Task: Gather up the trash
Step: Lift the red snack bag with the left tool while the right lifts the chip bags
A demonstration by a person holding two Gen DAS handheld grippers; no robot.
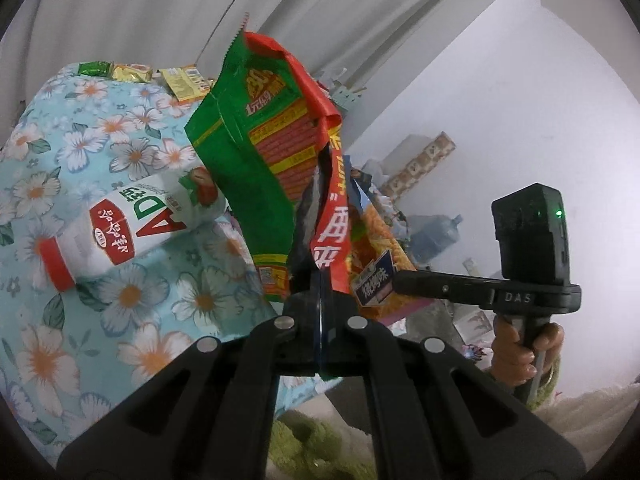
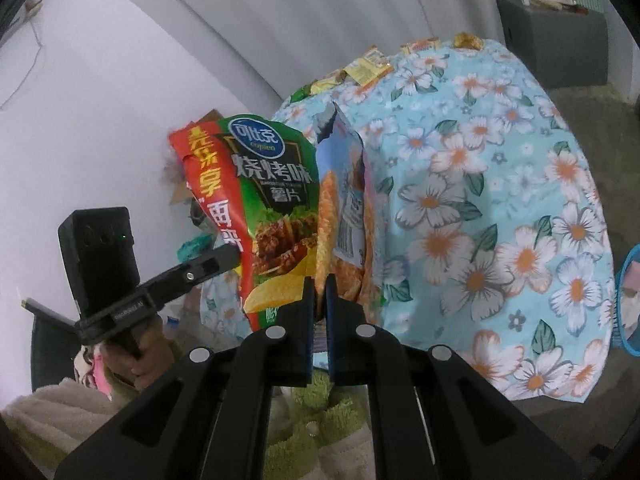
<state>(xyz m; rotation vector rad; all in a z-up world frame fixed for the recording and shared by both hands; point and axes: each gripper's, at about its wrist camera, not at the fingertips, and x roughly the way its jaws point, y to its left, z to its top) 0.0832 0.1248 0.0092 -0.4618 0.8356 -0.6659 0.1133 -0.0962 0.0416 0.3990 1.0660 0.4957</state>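
Observation:
My left gripper (image 1: 321, 280) is shut on the lower edge of a green and red chip bag (image 1: 248, 160), which stands up in front of the camera. The right wrist view shows that chip bag (image 2: 276, 200) beside an orange and blue snack bag (image 2: 344, 200), and my right gripper (image 2: 320, 284) is shut on the snack bag's bottom edge. Both bags hang close together off the table's side. The left gripper (image 2: 228, 258) reaches in from the left there. In the left wrist view, the right gripper (image 1: 400, 282) comes in from the right, touching the snack bag (image 1: 376, 248).
A white bottle with a red cap (image 1: 120, 228) lies on the floral-cloth table (image 1: 140, 300). Several small wrappers (image 2: 368, 66) sit at the table's far edge. A blue basket (image 2: 628, 304) stands at the right, a grey cabinet (image 2: 552, 40) behind, a water jug (image 1: 436, 236) on the floor.

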